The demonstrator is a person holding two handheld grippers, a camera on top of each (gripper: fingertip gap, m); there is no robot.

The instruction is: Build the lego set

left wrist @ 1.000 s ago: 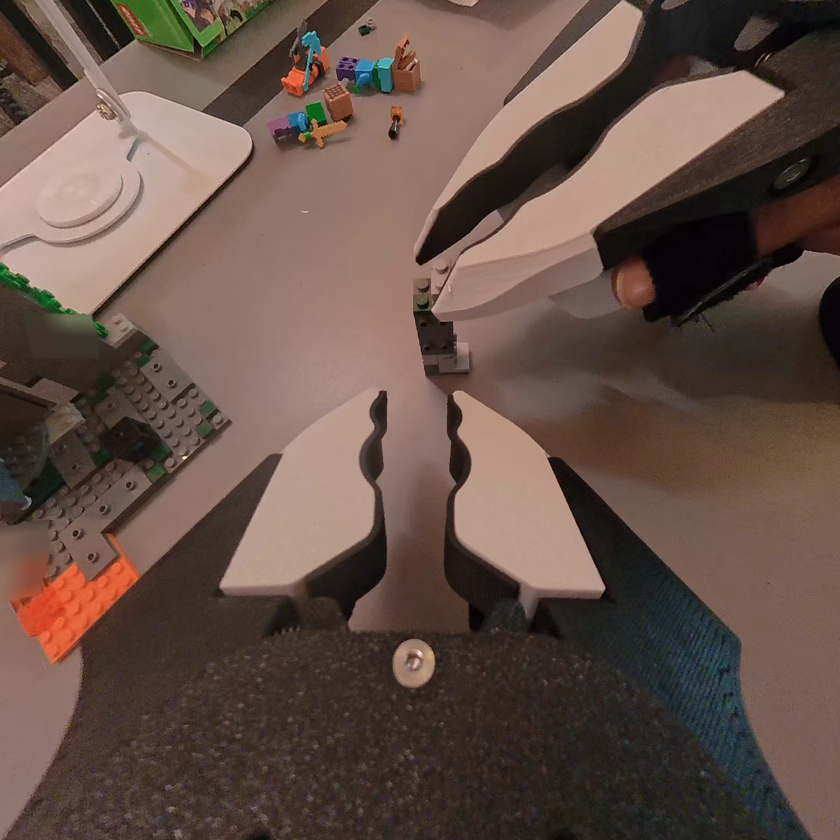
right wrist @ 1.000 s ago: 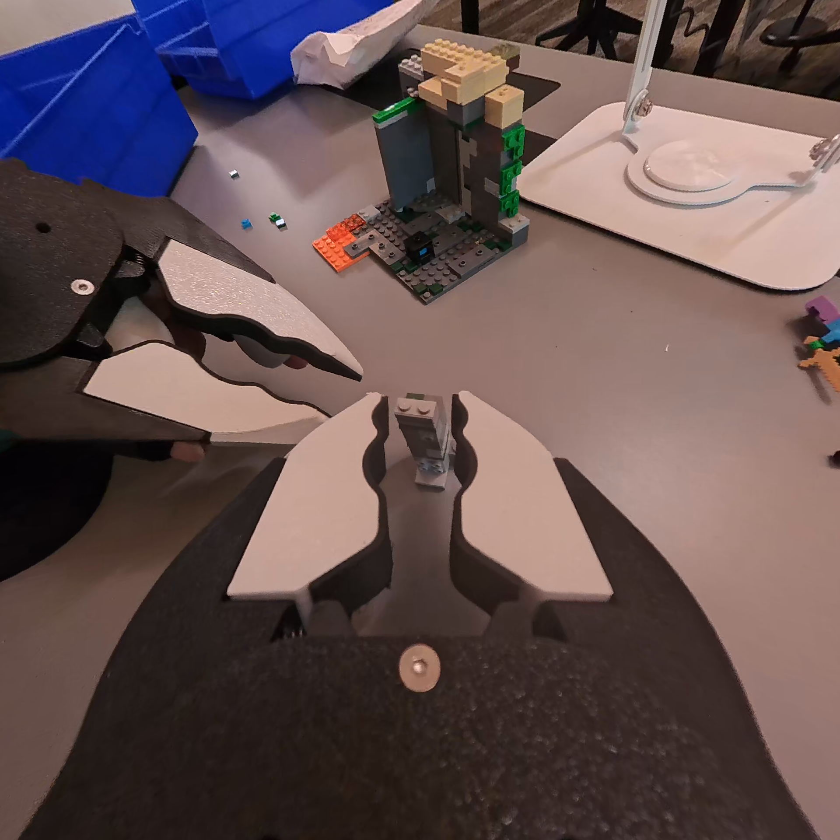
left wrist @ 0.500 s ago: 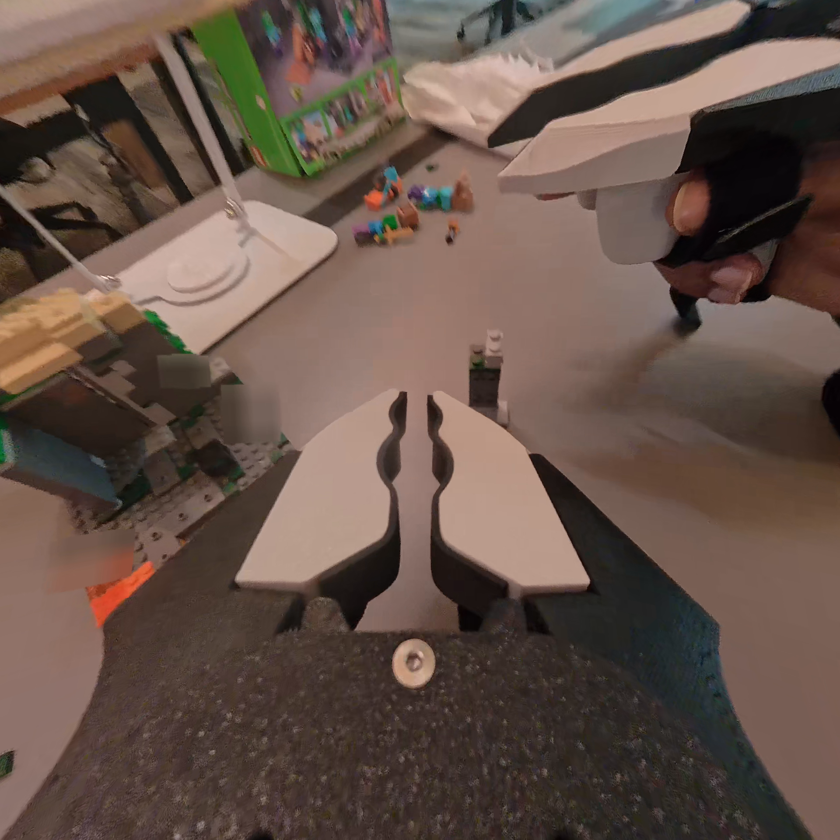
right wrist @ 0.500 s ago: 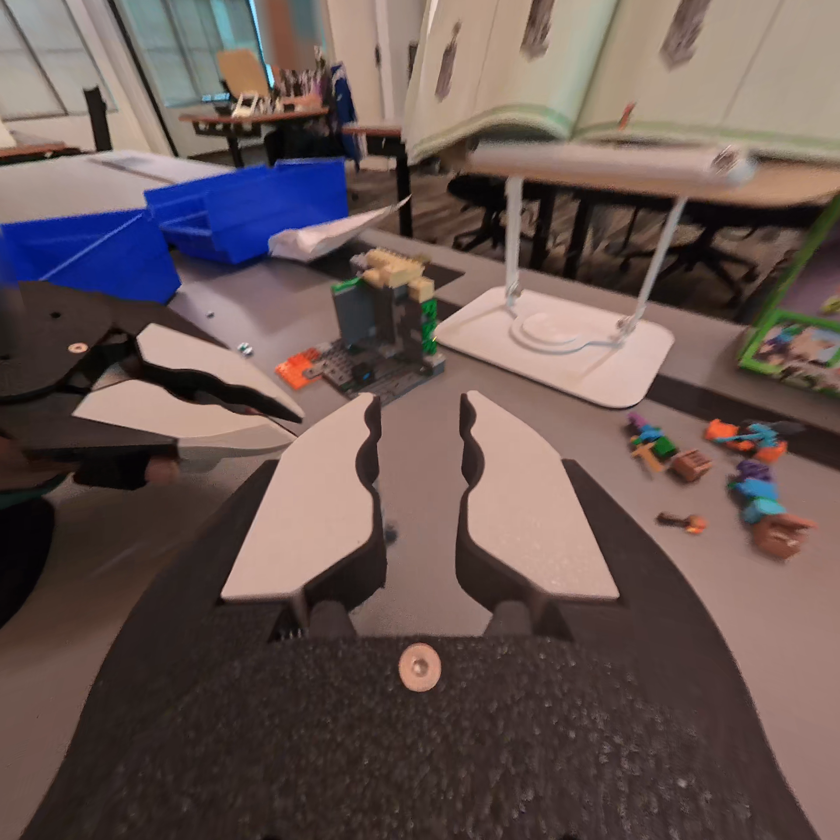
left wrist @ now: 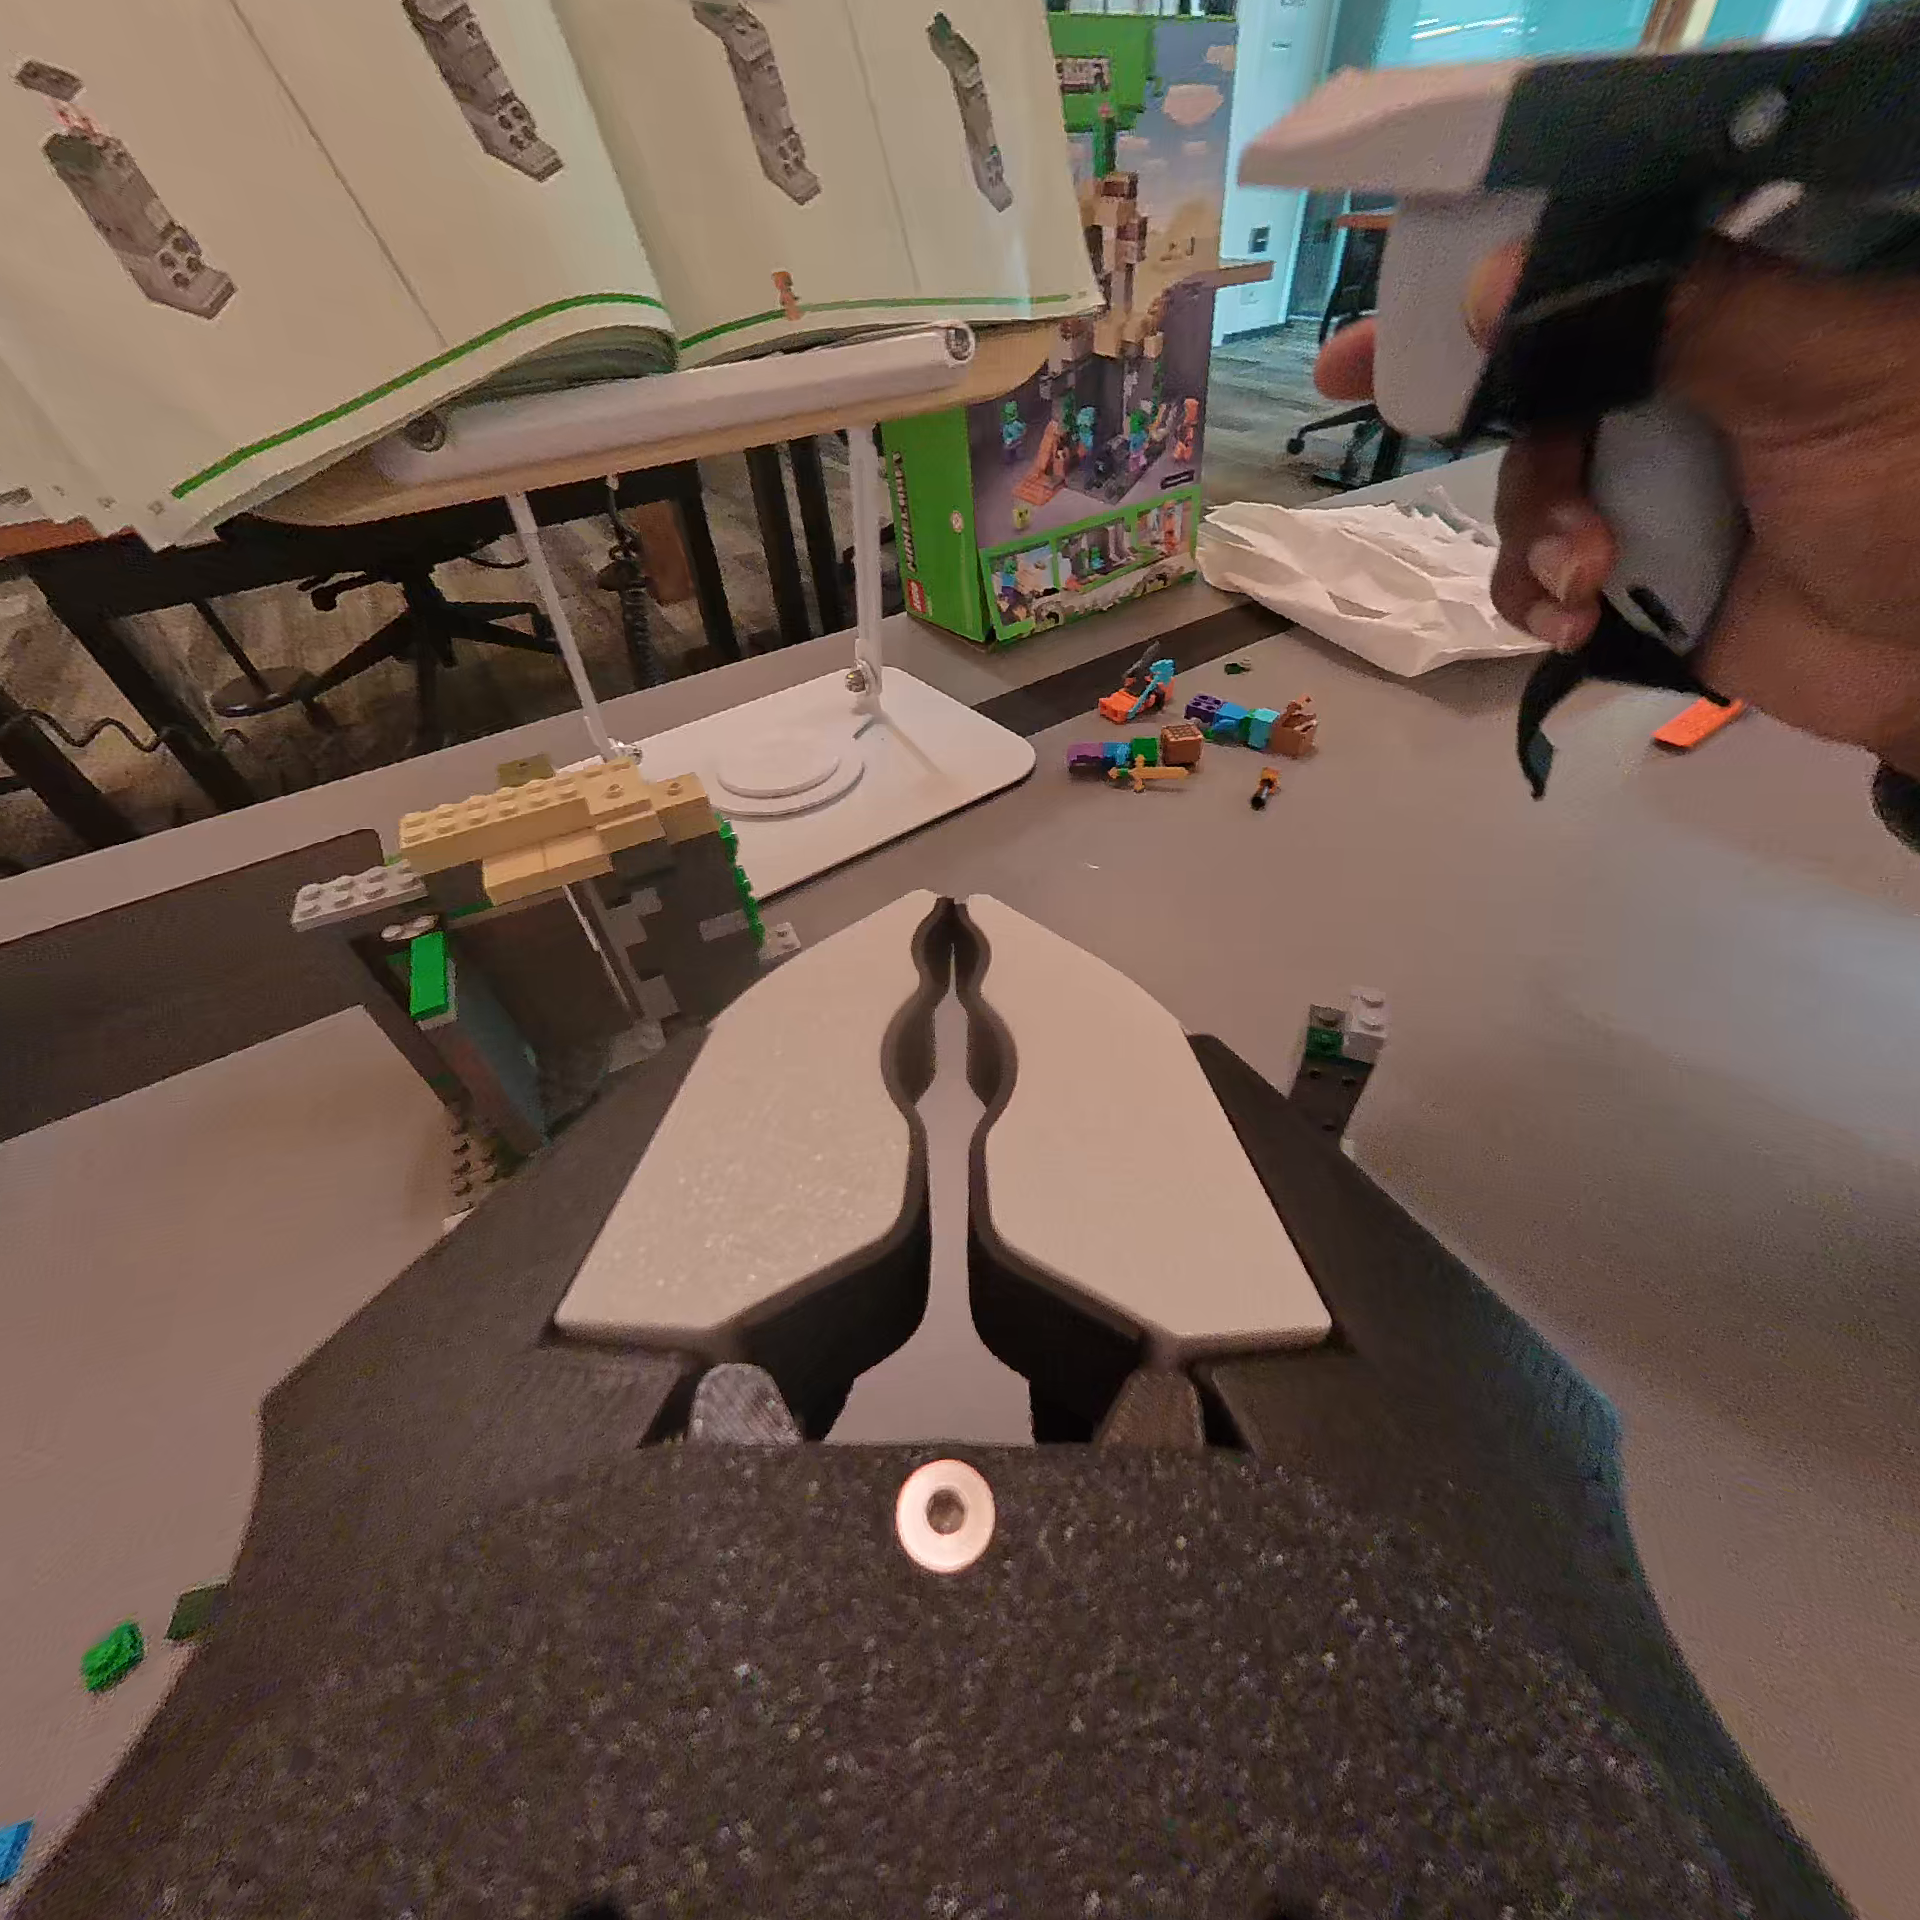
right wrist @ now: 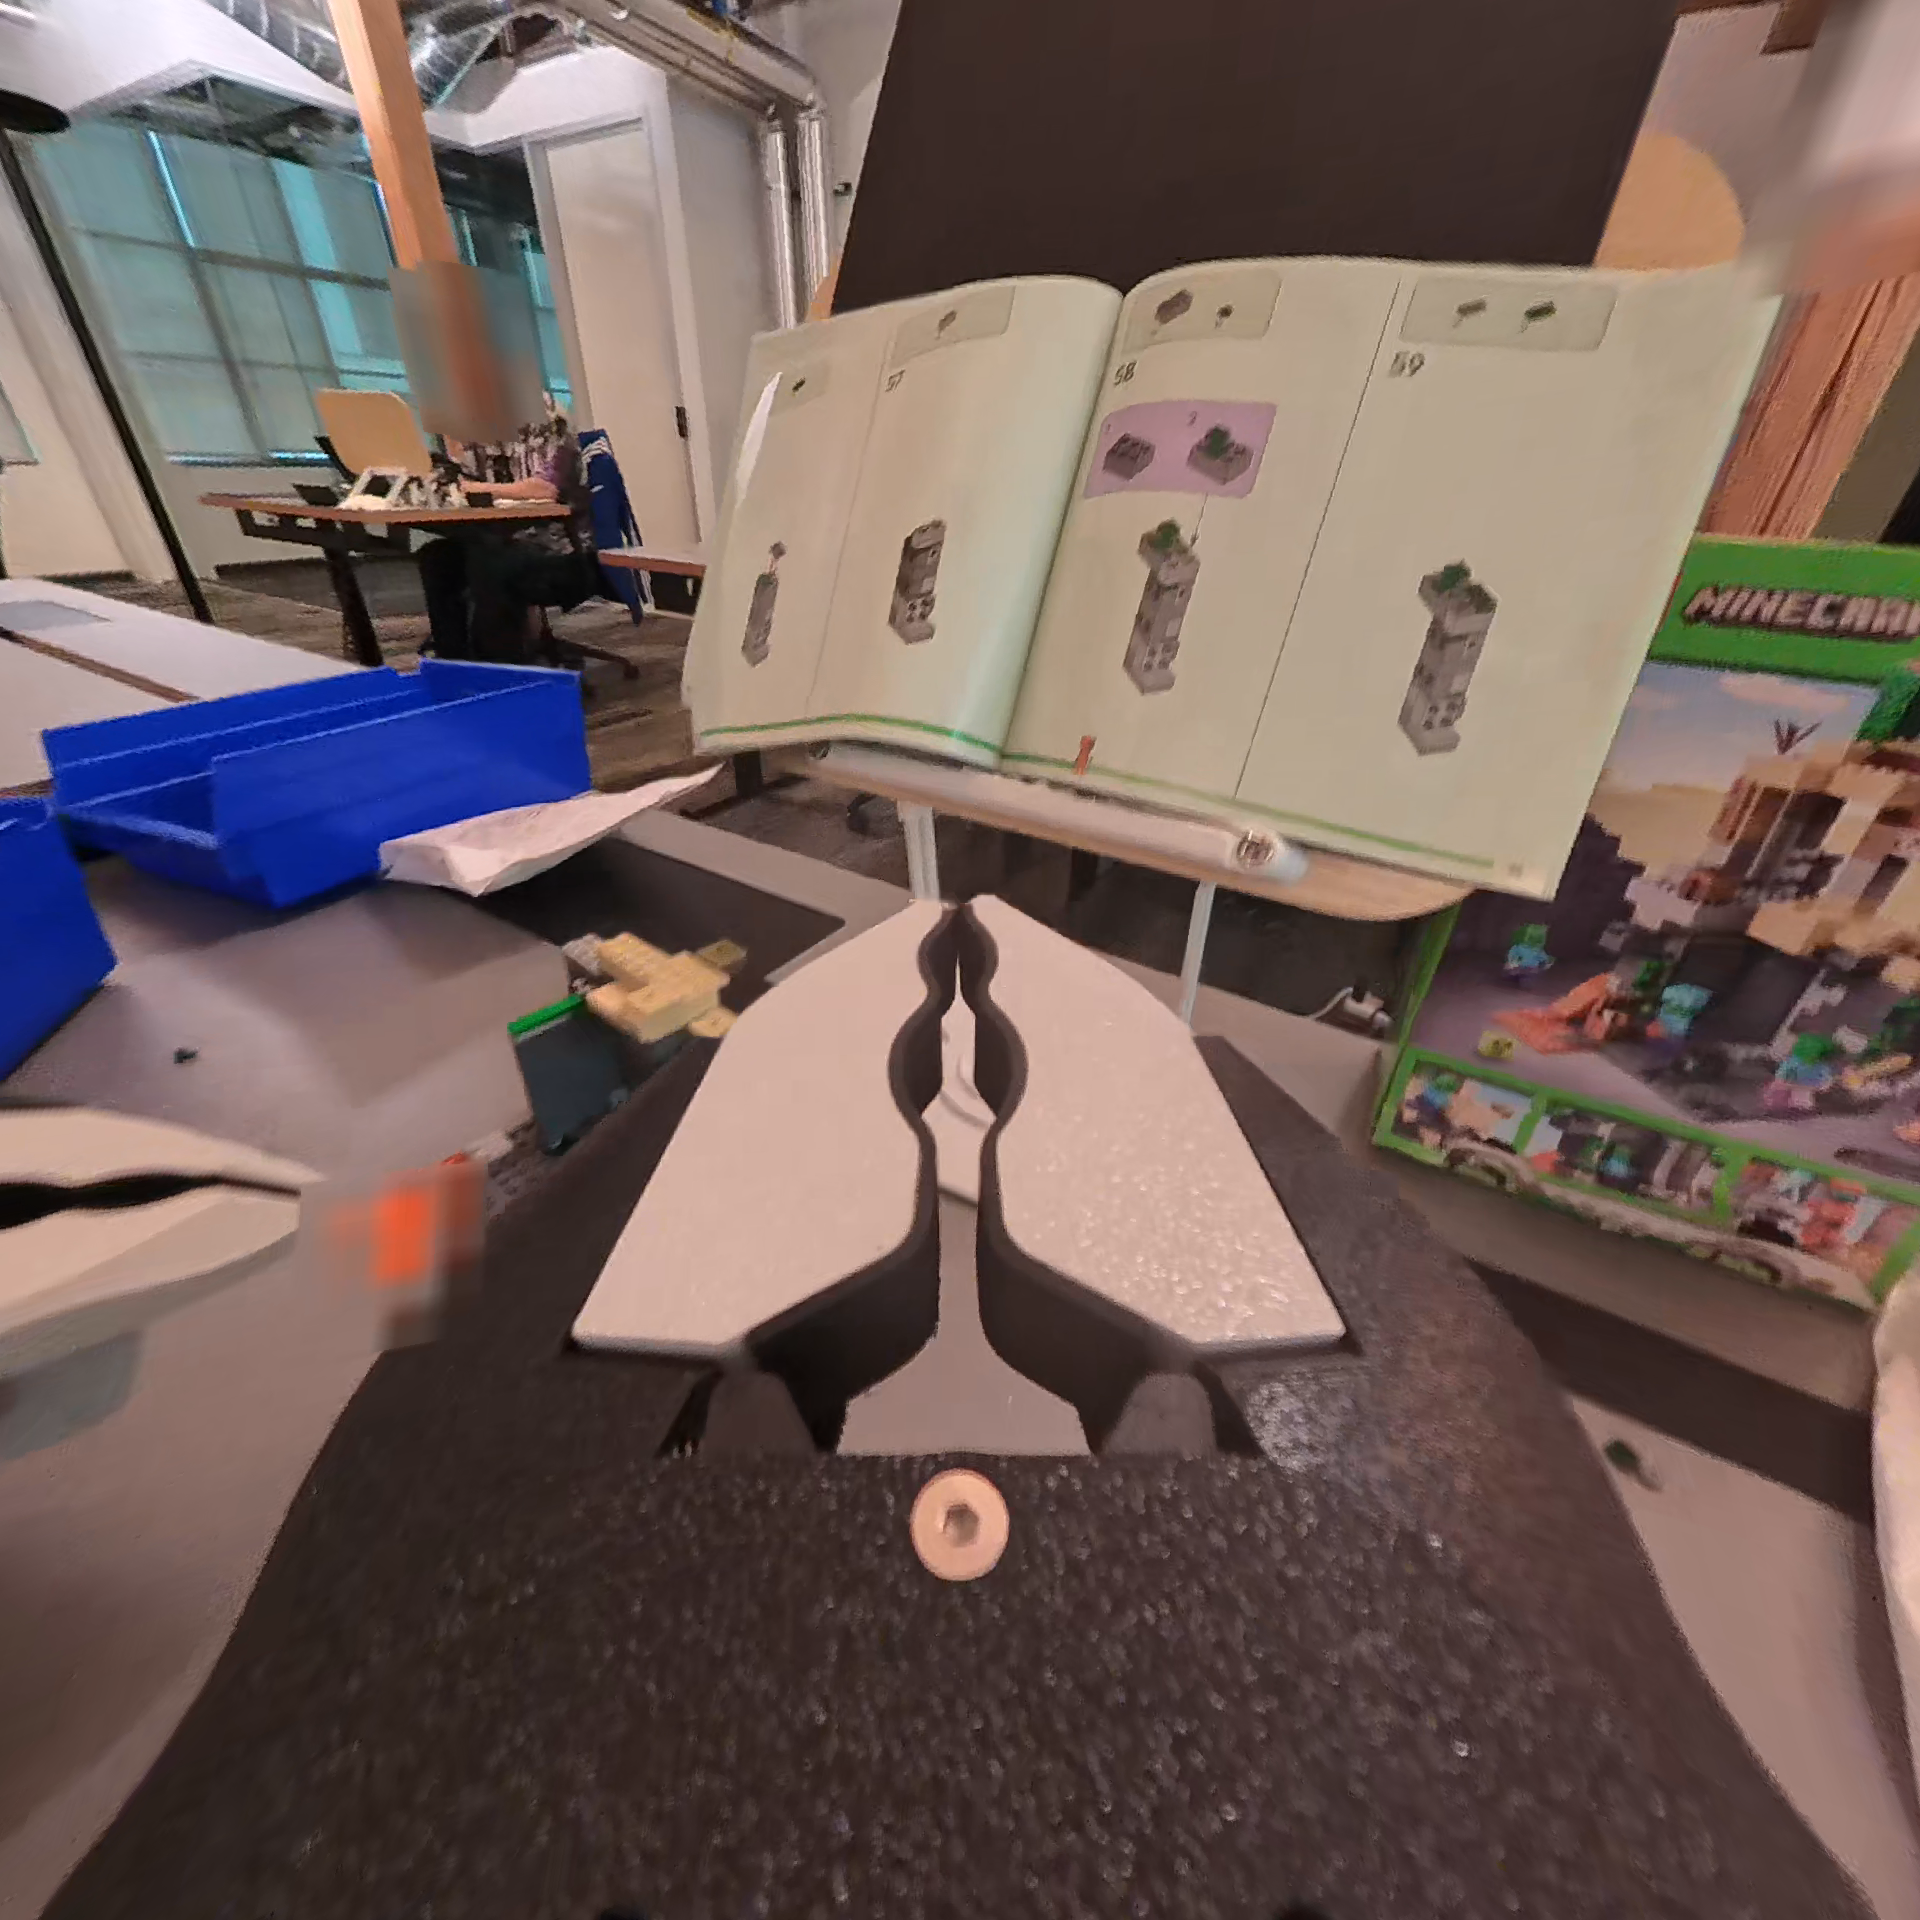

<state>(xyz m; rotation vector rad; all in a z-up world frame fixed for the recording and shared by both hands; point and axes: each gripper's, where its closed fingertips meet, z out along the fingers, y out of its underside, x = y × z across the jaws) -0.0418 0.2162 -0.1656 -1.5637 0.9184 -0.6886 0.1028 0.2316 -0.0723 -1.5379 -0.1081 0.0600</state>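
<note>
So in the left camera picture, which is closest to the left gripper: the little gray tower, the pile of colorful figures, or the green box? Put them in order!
1. The little gray tower, just right of the left gripper.
2. The pile of colorful figures, farther back on the right.
3. The green box, standing at the table's far edge.

The small grey pillar is being partly hidden behind the left tongs. The lego box is being cut off by the right edge. The orange plate is being blurred.
</note>
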